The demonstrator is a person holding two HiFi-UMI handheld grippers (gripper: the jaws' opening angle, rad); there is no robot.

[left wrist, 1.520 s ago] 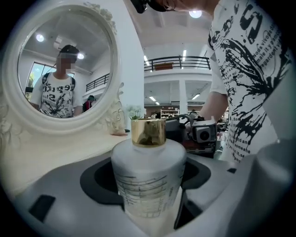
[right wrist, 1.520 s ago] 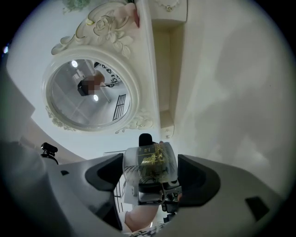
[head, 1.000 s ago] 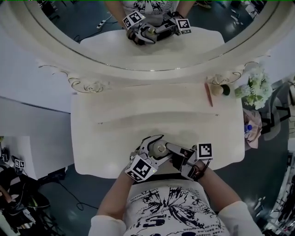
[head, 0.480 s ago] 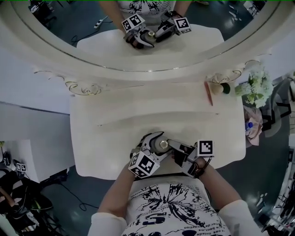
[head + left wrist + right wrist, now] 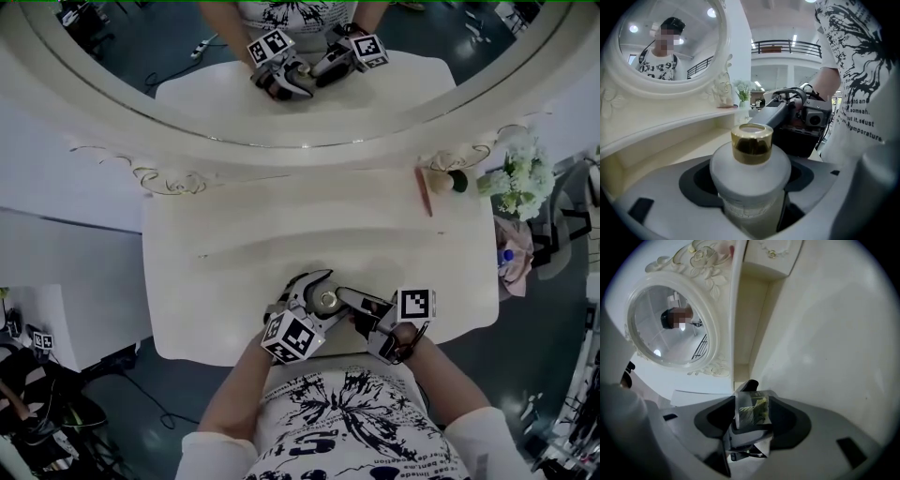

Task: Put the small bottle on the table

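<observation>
Left gripper (image 5: pixel 751 194) jaws clamped on small bottle (image 5: pixel 750 171), at desk (image 5: pixel 234 234) 6 o'clock edge. Right gripper (image 5: pixel 751 417) jaws, just closing, pinch its gold cap (image 5: pixel 753 408).

right hand-held gripper (image 5: pixel 752 414) jaws just closing in, round bottle cap (image 5: pixel 751 143)

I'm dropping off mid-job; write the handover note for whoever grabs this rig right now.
Left gripper: shut on the small bottle, which is upright, over the near edge of the table.
Right gripper: jaws have just been closing and are now on the bottle's gold cap.
Done: bottle in hand, held by both grippers.
Left: set it down on the table and release. Whether it already touches the top is unclear.
</observation>
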